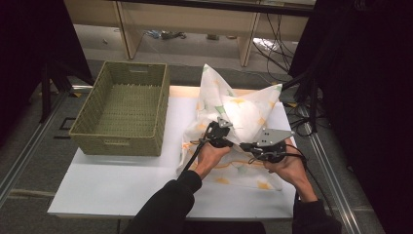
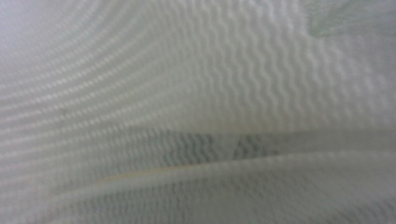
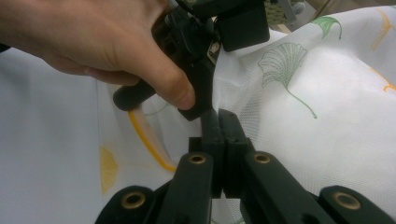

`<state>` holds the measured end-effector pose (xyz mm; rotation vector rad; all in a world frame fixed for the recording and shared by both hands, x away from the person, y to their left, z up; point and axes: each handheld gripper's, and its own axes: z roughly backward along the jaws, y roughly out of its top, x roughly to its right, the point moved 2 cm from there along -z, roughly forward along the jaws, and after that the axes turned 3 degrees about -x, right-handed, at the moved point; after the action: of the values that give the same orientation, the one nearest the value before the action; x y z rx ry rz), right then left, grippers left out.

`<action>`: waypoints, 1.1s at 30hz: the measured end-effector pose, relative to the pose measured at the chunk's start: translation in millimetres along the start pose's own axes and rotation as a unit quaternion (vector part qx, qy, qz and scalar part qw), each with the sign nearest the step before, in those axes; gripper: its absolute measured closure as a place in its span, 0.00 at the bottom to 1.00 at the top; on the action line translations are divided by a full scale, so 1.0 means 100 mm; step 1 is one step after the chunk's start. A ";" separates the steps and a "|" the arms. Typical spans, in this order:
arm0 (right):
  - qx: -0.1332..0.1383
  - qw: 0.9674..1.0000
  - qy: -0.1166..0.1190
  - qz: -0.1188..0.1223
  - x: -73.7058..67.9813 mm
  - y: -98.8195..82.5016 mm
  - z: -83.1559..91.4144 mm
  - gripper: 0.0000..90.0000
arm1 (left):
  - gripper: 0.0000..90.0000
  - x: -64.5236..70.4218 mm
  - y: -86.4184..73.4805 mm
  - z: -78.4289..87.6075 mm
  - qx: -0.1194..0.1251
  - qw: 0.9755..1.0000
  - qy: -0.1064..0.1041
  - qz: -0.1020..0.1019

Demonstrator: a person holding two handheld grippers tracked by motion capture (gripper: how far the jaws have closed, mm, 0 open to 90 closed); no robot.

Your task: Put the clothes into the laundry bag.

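Note:
A white cloth (image 1: 243, 112) printed with green and orange ginkgo leaves lies bunched on the right half of the white table (image 1: 112, 185), two of its corners standing up. My right gripper (image 3: 219, 116) has its jaws together on a fold of the cloth (image 3: 327, 130); in the high view it (image 1: 246, 145) sits at the cloth's near middle. My left gripper (image 1: 217, 131) is just left of it, against the same fold, held in a hand (image 3: 107, 37). Its own view has cloth (image 2: 196, 70) pressed close to the lens, hiding its jaws.
A woven green basket (image 1: 124, 141) stands empty on the table's left side. Bare white tabletop lies in front of it. Cables trail on the floor to the right, and shelving legs stand beyond the far edge.

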<state>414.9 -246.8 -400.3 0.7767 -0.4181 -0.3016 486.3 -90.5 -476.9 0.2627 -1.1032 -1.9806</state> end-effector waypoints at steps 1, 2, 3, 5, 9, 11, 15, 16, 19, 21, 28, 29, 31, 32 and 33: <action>-0.001 1.000 -0.007 0.005 0.01 0.00 0.01 1.00 | 0.80 0.00 -0.02 0.01 -0.002 1.000 0.000 -0.003; -0.001 1.000 -0.003 -0.005 0.00 -0.01 0.00 1.00 | 0.74 0.00 -0.06 0.04 -0.004 1.000 0.005 -0.011; 0.002 1.000 -0.004 -0.003 0.01 0.00 0.01 1.00 | 0.69 -0.01 -0.09 0.08 -0.009 1.000 0.006 -0.015; 0.006 1.000 -0.010 -0.007 0.02 -0.01 0.03 1.00 | 0.61 -0.03 -0.16 0.17 -0.018 1.000 -0.001 -0.013; 0.004 1.000 -0.015 -0.009 0.03 -0.01 0.03 1.00 | 0.64 -0.03 -0.29 0.32 -0.035 0.999 -0.003 -0.030; 0.003 1.000 -0.013 -0.009 0.02 0.00 0.01 1.00 | 0.72 -0.04 -0.30 0.32 -0.040 0.999 -0.008 -0.031; -0.004 1.000 -0.011 -0.005 0.01 0.00 -0.01 1.00 | 0.88 -0.04 -0.24 0.22 -0.030 0.999 -0.023 -0.021; -0.004 1.000 -0.012 -0.005 0.01 0.00 -0.01 1.00 | 0.90 -0.03 -0.21 0.19 -0.027 0.999 -0.022 -0.021; 0.000 1.000 -0.009 -0.002 0.02 0.00 -0.01 1.00 | 0.97 -0.01 -0.13 0.11 -0.025 0.999 -0.018 -0.030; -0.002 1.000 -0.010 -0.008 0.02 -0.01 0.00 1.00 | 0.98 -0.01 -0.08 0.06 -0.027 0.999 -0.010 -0.037; -0.007 1.000 -0.012 -0.001 0.02 -0.02 -0.02 1.00 | 0.99 0.00 0.04 -0.09 -0.012 0.999 0.016 -0.047; -0.006 1.000 -0.013 -0.002 0.03 -0.02 -0.02 1.00 | 0.99 0.01 0.05 -0.11 -0.001 0.999 0.020 -0.042; -0.005 1.000 -0.016 -0.004 0.04 -0.03 -0.01 1.00 | 0.99 0.01 0.08 -0.13 0.006 0.999 0.026 -0.044; -0.005 1.000 -0.017 -0.006 0.05 -0.04 0.00 1.00 | 0.99 0.01 0.08 -0.14 0.007 0.999 0.022 -0.040; -0.004 1.000 -0.019 -0.006 0.06 -0.04 0.00 1.00 | 0.98 0.02 0.07 -0.14 0.005 0.999 0.020 -0.040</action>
<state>419.8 -252.1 -402.1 0.7661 -0.4477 -0.3303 496.6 -102.0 -478.8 0.3554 -1.0930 -2.0311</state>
